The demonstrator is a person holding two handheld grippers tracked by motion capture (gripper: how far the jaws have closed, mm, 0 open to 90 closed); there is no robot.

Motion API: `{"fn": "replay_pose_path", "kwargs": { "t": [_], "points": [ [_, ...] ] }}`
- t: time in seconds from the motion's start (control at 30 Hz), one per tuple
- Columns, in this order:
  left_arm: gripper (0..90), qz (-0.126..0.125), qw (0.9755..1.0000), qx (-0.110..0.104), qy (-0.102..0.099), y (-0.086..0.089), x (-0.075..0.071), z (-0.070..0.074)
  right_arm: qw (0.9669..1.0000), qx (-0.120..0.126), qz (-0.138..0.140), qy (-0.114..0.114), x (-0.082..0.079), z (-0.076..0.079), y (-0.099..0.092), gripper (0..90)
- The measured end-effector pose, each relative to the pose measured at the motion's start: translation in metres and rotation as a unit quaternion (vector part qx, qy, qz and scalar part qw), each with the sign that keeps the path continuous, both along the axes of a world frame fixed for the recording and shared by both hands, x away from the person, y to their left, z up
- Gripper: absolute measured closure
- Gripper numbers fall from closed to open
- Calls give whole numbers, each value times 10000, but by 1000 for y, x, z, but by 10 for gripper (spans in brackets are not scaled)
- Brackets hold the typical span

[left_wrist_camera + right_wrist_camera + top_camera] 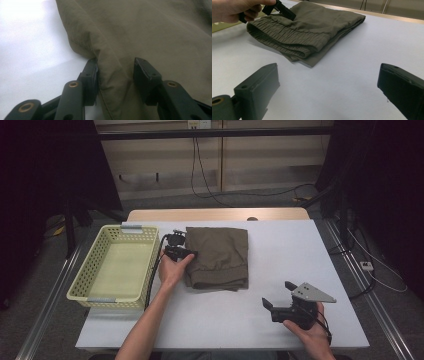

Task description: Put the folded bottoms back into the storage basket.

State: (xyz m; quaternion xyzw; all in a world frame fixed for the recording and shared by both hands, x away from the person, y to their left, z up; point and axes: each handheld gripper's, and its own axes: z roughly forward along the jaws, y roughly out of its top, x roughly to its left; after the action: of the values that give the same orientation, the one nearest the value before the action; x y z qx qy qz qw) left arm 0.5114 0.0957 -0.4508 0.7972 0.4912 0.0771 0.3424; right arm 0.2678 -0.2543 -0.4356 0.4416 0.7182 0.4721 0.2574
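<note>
Looking down at the table point(280, 250), we've got folded olive-green trousers point(218, 257) lying flat near its middle, and everything else sits relative to them. Our left gripper point(186, 251) is right at their left edge, with a ridge of fabric point(113, 75) bunched between the jaws; one pad point(93, 75) touches the cloth, the other point(142, 75) looks a hair off it, so we'd call it not quite clamped. Our right gripper point(280, 295) hovers well apart from the trousers, nearer us and to their right, jaws spread wide with nothing in them. A pale yellow basket point(82, 280) sits just left of the trousers.
</note>
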Motion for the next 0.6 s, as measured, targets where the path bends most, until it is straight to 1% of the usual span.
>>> {"fn": "replay_pose_path", "kwargs": {
  "t": [0.07, 0.1, 0.13, 0.17, 0.27, 0.3, 0.33, 0.37, 0.43, 0.5, 0.6],
  "points": [
    [613, -47, 10000, -47, 35, 0, 0, 0, 10000, -1, 1, 4, 0, 0, 0, 36],
    [640, -59, 9999, -123, 65, 0, 0, -1, 10000, 9, 3, 7, 0, 0, 0, 36],
    [706, -144, 9995, -236, 116, 1, 1, -2, 10000, -2, -9, -3, 1, 0, 0, 36],
    [706, -182, 9994, -281, 123, 0, 1, -2, 10000, -2, -9, -3, 1, 0, 0, 36],
    [734, -165, 9995, -259, 121, 0, 1, -2, 10000, -6, -3, -5, 0, 0, -1, 36],
    [782, -173, 9993, -283, 144, 0, 1, -2, 10000, -7, -3, -6, -1, 0, 0, 36],
    [782, -222, 9990, -326, 196, 1, 2, -3, 10000, -7, -3, -6, -1, 0, 0, 36],
    [837, -207, 9990, -365, 171, 2, 2, -3, 10000, -8, -1, 0, -1, 0, 0, 36],
    [846, -208, 9990, -393, 81, 2, 1, -4, 10000, -1, -6, 5, -1, 0, 0, 37],
    [853, -238, 9990, -360, 61, 2, 1, -3, 10000, -18, -2, -3, -1, 0, -1, 37],
    [860, -287, 9989, -381, -13, 2, 1, 2, 10000, 1, -31, 3, 0, 0, -1, 37]
  ]
}}
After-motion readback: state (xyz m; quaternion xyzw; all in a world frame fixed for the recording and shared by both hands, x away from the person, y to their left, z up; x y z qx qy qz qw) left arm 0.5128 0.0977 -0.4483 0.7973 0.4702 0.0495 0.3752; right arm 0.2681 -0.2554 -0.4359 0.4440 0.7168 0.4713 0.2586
